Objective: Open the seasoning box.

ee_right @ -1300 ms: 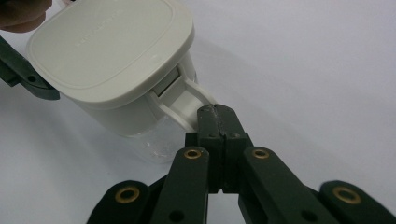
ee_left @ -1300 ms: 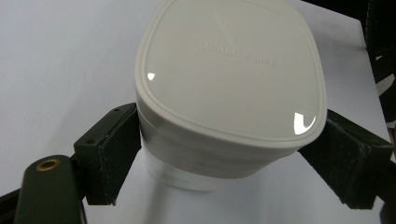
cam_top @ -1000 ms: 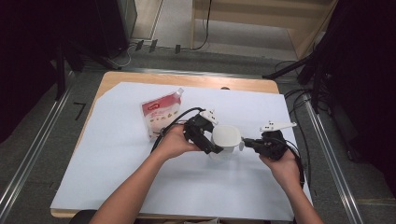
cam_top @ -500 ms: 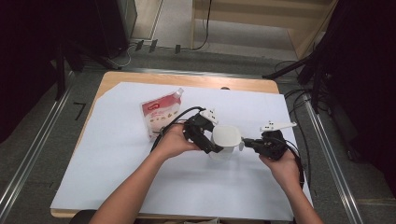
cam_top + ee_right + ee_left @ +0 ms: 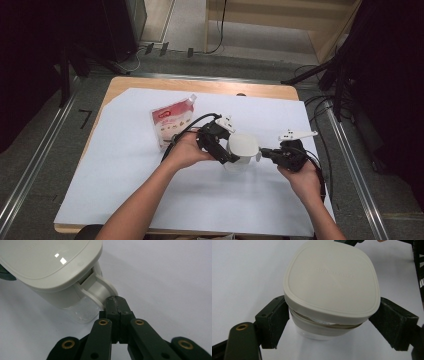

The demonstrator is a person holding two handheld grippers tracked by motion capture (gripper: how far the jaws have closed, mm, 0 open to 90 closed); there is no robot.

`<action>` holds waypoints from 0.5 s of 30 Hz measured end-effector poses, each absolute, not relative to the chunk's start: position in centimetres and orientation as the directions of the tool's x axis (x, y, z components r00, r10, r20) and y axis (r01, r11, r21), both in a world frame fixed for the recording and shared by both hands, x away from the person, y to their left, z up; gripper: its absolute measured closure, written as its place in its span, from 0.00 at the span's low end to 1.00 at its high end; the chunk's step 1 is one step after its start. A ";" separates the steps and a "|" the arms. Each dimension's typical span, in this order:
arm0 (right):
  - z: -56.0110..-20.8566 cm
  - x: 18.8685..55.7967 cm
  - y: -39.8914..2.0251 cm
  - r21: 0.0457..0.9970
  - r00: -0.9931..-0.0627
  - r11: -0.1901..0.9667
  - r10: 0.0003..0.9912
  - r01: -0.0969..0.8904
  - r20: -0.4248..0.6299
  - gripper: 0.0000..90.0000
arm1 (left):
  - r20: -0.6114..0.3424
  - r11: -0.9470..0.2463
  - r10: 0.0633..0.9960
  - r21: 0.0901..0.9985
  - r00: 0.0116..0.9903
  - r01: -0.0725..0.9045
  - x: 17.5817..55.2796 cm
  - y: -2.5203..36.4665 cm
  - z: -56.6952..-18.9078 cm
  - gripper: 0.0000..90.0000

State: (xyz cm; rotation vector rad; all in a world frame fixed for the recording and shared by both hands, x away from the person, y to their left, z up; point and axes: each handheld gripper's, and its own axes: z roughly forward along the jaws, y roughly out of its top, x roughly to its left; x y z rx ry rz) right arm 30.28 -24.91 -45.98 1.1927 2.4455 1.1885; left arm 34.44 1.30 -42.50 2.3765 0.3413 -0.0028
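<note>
Cream-white lidded container (image 5: pixel 242 151) sits upright on the white sheet (image 5: pixel 125 200) covering the table, roughly mid-table, between both grippers. Clear lower body, cream lid (image 5: pixel 332 280) on top; lid looks slightly lifted or skewed at the near edge in the left gripper view, w/ a gap showing under the rim, so prob not fully seated.

Left gripper (image 5: pixel 220 145) comes in from the container's left side, jaws wide, straddling the body just below the lid. One pad (image 5: pixel 275 323) touches or nearly touches the wall; the other side stands a bit off, can't tell if it presses. So it brackets the container rather than visibly clamps it.

Right gripper (image 5: pixel 117 306) is on the opposite side, jaws pinched fully together on the lid's tab/loop (image 5: pixel 101 290), which sticks out sideways from the lid edge toward that gripper. Tab is the key relation: it points straight at the right gripper, roughly in line w/ its jaws, away from the left one.

Container's long axis is vertical; lid plane approx level, tab axis horizontal across the table. Judgement: next move is likely a pull/lift on the tab w/ the right while the left steadies the body. Risk: body tips if left isn't gripping.

Red-white pouch (image 5: pixel 172 120) lies flat well behind-left, untouched.
</note>
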 end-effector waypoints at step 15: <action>-45.8 30.2 -24.8 0.727 -0.663 0.346 0.722 0.593 0.198 1.00 | -0.123 -0.619 0.203 0.752 0.972 0.224 33.8 1.7 -40.1 0.58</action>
